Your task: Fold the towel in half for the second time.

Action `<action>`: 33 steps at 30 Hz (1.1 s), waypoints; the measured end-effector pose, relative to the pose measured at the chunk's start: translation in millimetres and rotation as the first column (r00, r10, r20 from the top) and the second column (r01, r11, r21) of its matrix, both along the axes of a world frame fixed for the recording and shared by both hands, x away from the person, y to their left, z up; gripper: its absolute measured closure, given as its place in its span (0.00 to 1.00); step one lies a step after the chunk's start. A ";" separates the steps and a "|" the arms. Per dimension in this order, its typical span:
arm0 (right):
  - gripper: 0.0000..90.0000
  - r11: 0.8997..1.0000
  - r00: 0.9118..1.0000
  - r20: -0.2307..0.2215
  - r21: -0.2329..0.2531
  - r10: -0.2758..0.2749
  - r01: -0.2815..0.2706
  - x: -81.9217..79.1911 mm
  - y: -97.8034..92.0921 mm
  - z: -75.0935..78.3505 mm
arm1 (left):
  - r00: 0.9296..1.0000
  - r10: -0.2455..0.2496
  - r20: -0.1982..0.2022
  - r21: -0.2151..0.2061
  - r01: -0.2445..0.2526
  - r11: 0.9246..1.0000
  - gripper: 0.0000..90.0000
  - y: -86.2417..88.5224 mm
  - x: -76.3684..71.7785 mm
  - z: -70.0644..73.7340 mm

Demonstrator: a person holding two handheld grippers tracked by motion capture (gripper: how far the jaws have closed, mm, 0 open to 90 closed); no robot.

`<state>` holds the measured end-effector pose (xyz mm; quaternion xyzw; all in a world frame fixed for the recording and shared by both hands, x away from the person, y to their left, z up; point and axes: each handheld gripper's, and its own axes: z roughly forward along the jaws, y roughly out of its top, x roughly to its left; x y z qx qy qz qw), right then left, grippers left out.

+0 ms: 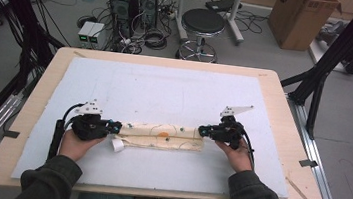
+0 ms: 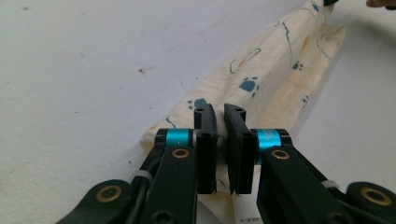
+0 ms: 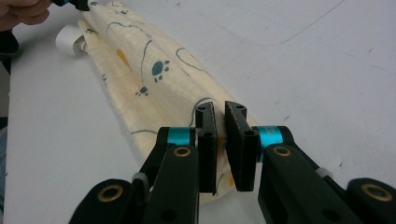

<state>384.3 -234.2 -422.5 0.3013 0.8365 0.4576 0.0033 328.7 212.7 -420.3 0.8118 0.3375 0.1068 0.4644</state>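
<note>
Tools left (image 1: 117, 127) and right (image 1: 202, 130) clench opposite ends of folded cloth (image 1: 162, 136); bare mat (image 1: 165, 90) beyond.

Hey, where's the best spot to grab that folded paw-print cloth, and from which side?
Grip the paw-print cloth at its two short ends, coming in along its length from either side. It lies as a long, narrow folded strip, so the ends are where its layers bunch. The left gripper and right gripper already pinch it there.

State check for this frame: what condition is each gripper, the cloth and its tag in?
Left gripper: shut on the cloth's left end.
Right gripper: shut on the cloth's right end.
Cloth: folded into a long narrow strip, flat on the table.
White tag: sticking out near the left end.
</note>
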 end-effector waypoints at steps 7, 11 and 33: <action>0.91 1.000 1.000 0.018 -0.023 0.018 -0.017 -8.4 -1.3 -1.4 | 1.000 -0.028 0.000 0.050 0.028 0.998 0.90 -5.3 -4.4 -0.8; 0.90 0.999 1.000 0.020 -0.028 0.022 -0.022 -13.5 -2.3 -2.6 | 0.999 -0.041 -0.002 0.101 0.041 0.994 0.90 -7.7 -6.7 -1.5; 0.84 0.994 0.997 0.003 -0.083 0.073 -0.073 -33.3 -2.2 -11.9 | 0.999 -0.035 -0.040 0.034 0.036 0.999 0.65 -2.1 -18.5 -14.8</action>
